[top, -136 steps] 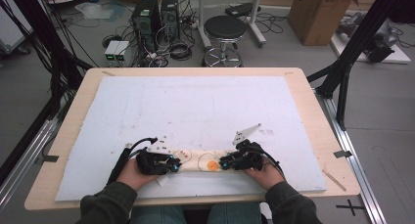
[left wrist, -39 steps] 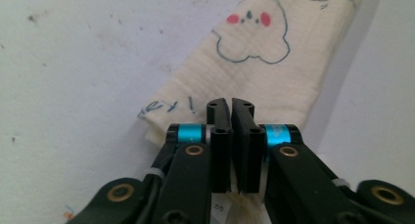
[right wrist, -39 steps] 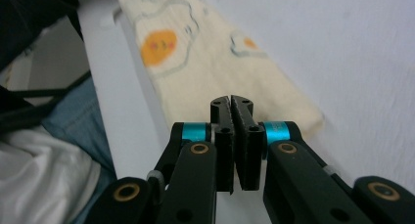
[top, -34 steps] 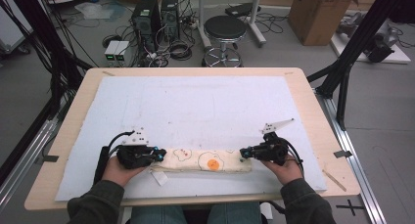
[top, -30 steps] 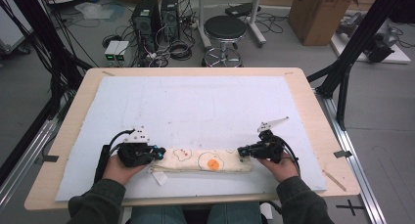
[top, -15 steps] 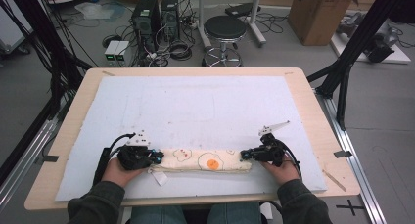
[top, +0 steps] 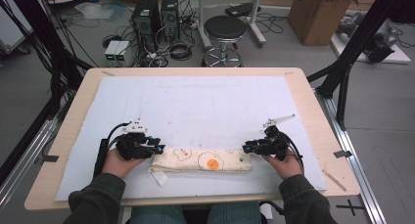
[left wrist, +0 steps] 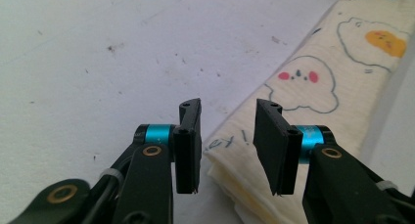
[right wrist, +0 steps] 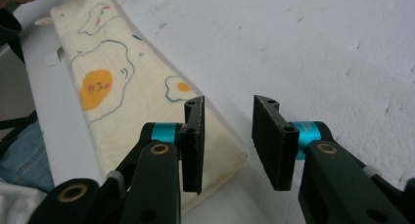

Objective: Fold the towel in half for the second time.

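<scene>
Both grippers' fingers [left wrist: 276, 150] gape at the folded cloth's [top: 200, 160] ends.

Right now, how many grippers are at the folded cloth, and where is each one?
2. The left gripper is at the left end of the folded cloth, jaws open; the right gripper is at its right end, jaws open too.

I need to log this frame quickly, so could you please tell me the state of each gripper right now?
Left gripper: open, holding nothing, jaws at the end of the folded cloth.
Right gripper: open, holding nothing, at the cloth's other end.
</scene>
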Tool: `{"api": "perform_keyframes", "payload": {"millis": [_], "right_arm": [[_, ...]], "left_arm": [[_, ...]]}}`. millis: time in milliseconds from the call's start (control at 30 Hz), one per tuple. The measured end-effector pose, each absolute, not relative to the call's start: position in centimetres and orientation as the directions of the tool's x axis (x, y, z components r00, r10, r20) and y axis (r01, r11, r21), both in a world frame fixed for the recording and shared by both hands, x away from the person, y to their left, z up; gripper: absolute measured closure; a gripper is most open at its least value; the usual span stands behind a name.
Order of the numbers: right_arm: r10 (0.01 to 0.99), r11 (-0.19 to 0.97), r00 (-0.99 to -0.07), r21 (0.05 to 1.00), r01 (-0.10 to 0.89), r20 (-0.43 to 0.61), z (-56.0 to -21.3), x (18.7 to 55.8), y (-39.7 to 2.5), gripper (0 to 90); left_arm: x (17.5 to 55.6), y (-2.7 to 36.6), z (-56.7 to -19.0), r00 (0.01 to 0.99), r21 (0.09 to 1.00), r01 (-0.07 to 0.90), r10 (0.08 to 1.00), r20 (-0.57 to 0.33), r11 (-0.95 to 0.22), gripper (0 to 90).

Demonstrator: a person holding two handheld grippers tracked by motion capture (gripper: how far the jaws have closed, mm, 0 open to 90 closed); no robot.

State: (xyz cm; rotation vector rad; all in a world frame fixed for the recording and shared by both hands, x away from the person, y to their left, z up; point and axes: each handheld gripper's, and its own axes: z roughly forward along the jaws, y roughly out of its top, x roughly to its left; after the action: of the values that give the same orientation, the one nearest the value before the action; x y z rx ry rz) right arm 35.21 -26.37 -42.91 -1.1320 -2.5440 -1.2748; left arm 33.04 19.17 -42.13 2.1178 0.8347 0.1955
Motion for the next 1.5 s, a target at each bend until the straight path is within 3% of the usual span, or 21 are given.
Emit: {"api": "perform_keyframes", "payload": {"millis": [200, 400, 467, 567, 733, 1133, 1500], "right_arm": [[0.576, 0.430, -0.731, 0.625, 0.652, 0.366, -43.7, 35.3, -26.0, 64.9], [0.553, 0.474, -0.759, 0.618, 0.627, 0.345, -43.8, 35.0, -25.4, 72.3], [0.552, 0.479, -0.760, 0.616, 0.626, 0.344, -43.8, 34.9, -25.4, 74.9], [0.538, 0.492, -0.769, 0.611, 0.619, 0.346, -43.9, 34.7, -25.2, 81.0], [0.526, 0.490, -0.772, 0.615, 0.618, 0.356, -43.8, 34.8, -25.2, 84.9], [0.536, 0.442, -0.770, 0.663, 0.605, 0.346, -41.6, 36.0, -25.4, 85.3], [0.585, 0.421, -0.752, 0.678, 0.603, 0.305, -40.6, 40.0, -24.4, 85.2]], "left_arm": [[33.9, 18.9, -43.1, 0.758, 0.706, 0.553, 0.618, -0.206, -0.443, 59.4], [34.0, 18.9, -43.5, 0.759, 0.684, 0.571, 0.609, -0.230, -0.453, 61.4], [33.8, 18.9, -43.6, 0.758, 0.690, 0.565, 0.615, -0.217, -0.452, 64.5], [33.4, 18.6, -43.6, 0.778, 0.686, 0.551, 0.591, -0.214, -0.476, 76.2], [33.1, 18.4, -43.3, 0.783, 0.693, 0.535, 0.592, -0.192, -0.483, 83.1], [33.9, 19.1, -41.9, 0.745, 0.760, 0.506, 0.650, -0.147, -0.408, 83.7], [37.2, 19.6, -41.3, 0.681, 0.785, 0.514, 0.721, -0.129, -0.345, 83.7]]}}
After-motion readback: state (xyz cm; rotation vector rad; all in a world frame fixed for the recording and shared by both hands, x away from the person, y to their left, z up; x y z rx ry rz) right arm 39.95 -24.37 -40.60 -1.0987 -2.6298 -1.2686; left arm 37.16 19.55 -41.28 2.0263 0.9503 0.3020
